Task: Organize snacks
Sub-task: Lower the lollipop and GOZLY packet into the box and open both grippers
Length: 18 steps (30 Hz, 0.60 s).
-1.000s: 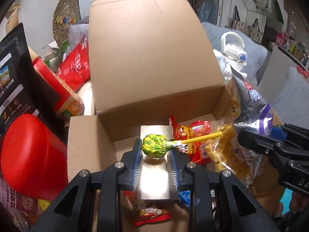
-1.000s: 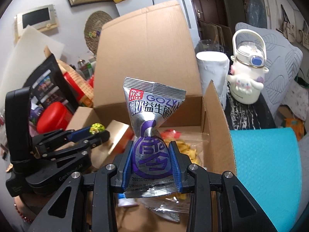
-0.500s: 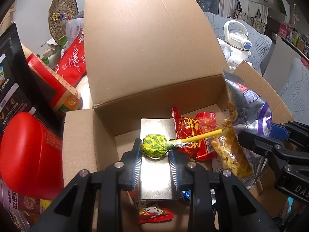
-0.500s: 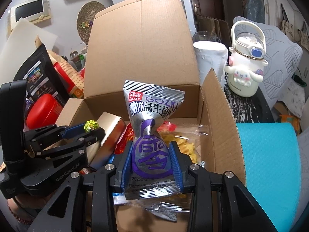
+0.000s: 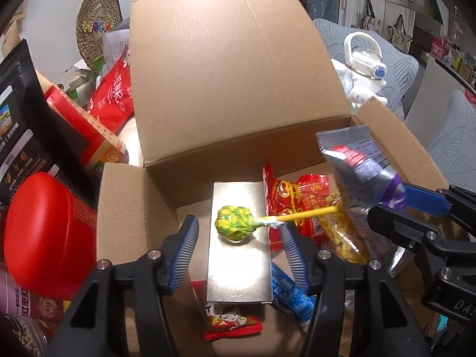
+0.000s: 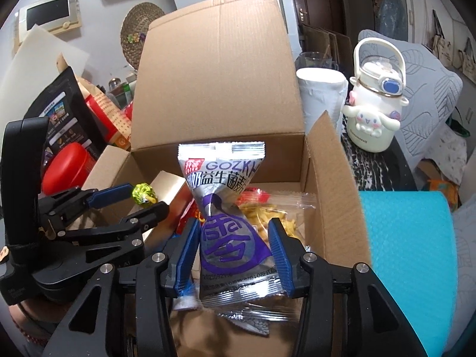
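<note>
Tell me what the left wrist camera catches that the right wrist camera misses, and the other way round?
Only the left wrist view shows the red cartoon-faced snack packet and blue wrapper low in the box, and the lollipop's yellow stick. Only the right wrist view shows the teal roll, white paper roll and wall panel. Both show the cardboard box, green lollipop, silver-purple packet, red tub, white bottle, and both sets of tongs, left and right, whose jaws have just been opening around their snacks.

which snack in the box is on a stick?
The green-wrapped lollipop, yellow stick pointing right, between the open left gripper fingers above the silver box. The rest are flat packets.
</note>
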Tool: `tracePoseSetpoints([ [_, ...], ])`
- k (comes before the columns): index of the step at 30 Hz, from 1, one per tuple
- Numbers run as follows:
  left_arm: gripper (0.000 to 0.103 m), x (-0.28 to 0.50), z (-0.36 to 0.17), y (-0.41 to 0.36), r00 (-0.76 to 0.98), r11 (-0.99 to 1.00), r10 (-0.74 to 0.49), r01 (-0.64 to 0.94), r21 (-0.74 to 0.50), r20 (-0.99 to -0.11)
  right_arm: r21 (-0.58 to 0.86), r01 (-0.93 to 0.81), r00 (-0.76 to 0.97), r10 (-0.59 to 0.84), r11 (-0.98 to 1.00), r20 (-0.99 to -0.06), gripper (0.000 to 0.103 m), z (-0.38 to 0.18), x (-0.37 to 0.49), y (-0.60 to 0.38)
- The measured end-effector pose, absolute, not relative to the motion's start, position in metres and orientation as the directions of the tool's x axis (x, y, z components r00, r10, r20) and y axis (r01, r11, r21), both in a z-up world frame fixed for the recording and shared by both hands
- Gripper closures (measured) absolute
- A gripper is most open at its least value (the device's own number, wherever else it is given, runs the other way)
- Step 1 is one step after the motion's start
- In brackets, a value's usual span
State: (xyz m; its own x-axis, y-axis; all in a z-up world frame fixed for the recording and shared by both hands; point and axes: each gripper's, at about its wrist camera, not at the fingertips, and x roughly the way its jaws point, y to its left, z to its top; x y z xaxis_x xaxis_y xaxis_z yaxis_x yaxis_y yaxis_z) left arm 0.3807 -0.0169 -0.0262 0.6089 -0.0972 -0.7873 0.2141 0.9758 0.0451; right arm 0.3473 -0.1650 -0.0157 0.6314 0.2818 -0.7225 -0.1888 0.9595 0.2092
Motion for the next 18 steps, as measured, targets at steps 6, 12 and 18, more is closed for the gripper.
tracePoseSetpoints([
  [6, 0.047, 0.367, -0.009, -0.019, 0.64, 0.974, -0.118, 0.224, 0.037, -0.759, 0.212, -0.19, 0.665, 0.284, 0.959, -0.691, 0.051, 0.002, 0.336, -0.172],
  [12, 0.047, 0.351, 0.013, -0.021, 0.679, 0.973, -0.136, 0.23, 0.033, -0.721, 0.209, -0.181, 0.706, 0.275, 0.961, -0.653, 0.051, 0.022, 0.323, -0.181],
  [18, 0.047, 0.333, 0.032, -0.024, 0.686, 0.967, -0.179, 0.256, 0.004, -0.705, 0.193, -0.172, 0.735, 0.257, 0.966, -0.627, 0.051, 0.042, 0.301, -0.187],
])
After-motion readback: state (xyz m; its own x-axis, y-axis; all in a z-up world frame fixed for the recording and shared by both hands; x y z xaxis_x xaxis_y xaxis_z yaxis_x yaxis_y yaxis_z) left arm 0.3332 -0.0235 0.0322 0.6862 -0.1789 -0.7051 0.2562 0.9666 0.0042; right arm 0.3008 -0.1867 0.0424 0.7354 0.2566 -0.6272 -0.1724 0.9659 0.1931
